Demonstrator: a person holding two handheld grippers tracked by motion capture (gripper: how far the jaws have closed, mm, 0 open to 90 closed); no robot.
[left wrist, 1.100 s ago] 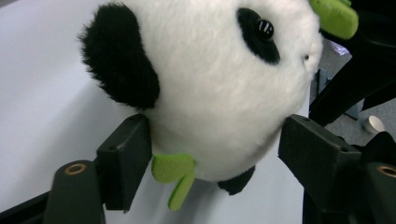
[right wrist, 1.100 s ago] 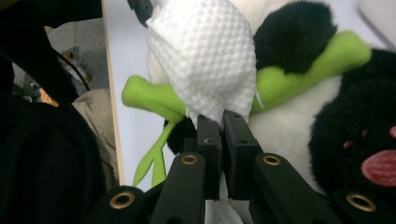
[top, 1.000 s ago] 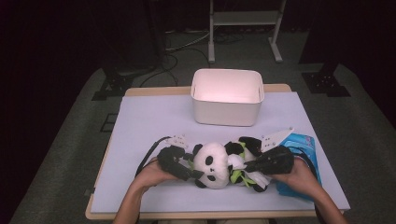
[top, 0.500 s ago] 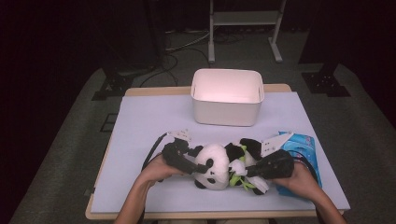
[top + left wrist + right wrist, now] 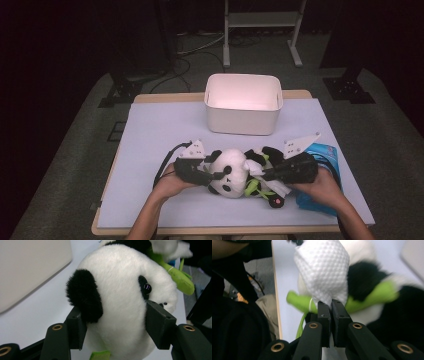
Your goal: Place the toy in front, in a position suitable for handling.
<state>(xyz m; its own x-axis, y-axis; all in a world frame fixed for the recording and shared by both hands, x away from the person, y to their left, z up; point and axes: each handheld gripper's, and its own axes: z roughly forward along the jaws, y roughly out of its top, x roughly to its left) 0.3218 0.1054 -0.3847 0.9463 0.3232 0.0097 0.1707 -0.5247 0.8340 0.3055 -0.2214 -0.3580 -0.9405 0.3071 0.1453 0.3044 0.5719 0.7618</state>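
left gripper (image 5: 216, 176) has just closed onto the panda's head (image 5: 120, 302).
right gripper (image 5: 331, 305) pinches a white cloth (image 5: 323, 270); panda's body blurred beyond it.

No text, label, brand, number or sign can be read anywhere.

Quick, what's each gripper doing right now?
Left gripper: jaws have just been closing, now pressing the panda toy's head.
Right gripper: shut on a white wipe.

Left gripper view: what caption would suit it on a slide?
Left gripper clamps the fluffy black-and-white plush panda by its head, above the pale lilac table mat.
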